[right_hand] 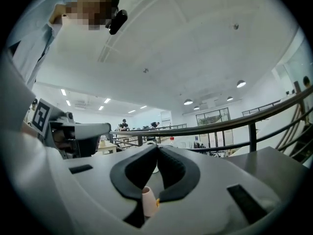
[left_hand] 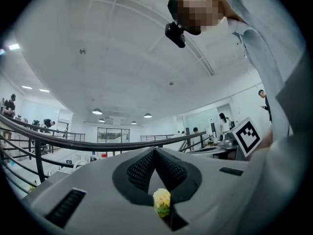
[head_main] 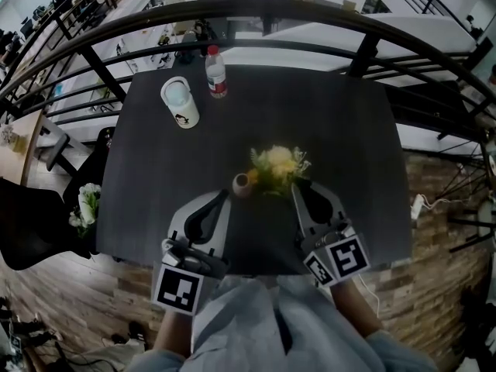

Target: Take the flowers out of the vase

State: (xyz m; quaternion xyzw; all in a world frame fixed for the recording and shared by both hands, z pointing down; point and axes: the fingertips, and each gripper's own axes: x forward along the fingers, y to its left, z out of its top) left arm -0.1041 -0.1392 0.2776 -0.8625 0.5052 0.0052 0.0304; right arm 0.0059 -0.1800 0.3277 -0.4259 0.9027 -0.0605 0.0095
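Pointing in over the near edge of the worktop [head_main: 349,130], the left claw [head_main: 227,193] and the right claw [head_main: 293,184] both have their jaws pressed together with nothing between the pads, so neither holds anything. They flank the flowers [head_main: 279,165], which stand near that edge, about midway between the left and right edges. The blooms lean right of the small vase [head_main: 242,183], so I judge the left claw is placed to steady it while the right goes for the stems.
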